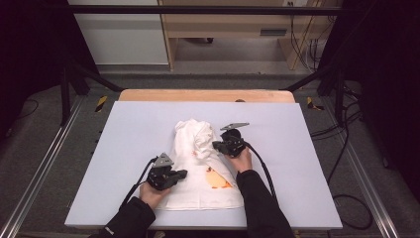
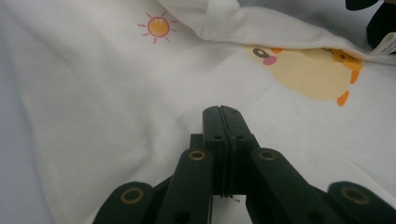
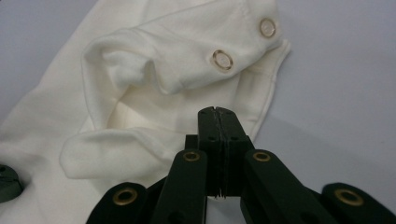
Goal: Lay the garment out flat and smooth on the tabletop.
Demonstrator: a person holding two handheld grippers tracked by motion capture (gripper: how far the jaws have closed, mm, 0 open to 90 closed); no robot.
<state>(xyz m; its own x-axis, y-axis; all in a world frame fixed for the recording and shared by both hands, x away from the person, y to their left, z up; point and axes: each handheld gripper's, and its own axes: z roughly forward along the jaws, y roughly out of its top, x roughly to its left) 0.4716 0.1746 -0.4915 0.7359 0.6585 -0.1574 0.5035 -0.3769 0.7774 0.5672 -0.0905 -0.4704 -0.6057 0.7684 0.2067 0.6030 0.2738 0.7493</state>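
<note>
The white baby bodysuit [image 1: 205,166] lies in the middle of the worktop [image 1: 124,148], its upper part crumpled. The left claw [image 1: 182,174] is pressed together at lower left; whether it pinches cloth, I cannot tell. The right claw [image 3: 218,116], also pressed together near the snap buttons [image 3: 222,59], may hold only a thin fold, which could slip out.

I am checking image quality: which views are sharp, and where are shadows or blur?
High view: soft and dim, dark at both sides, the white garment brightest. Left gripper view: prints sharp, the near left gripper slightly blurred. Right gripper view: snaps sharp, a soft shadow beside the right gripper.
</note>
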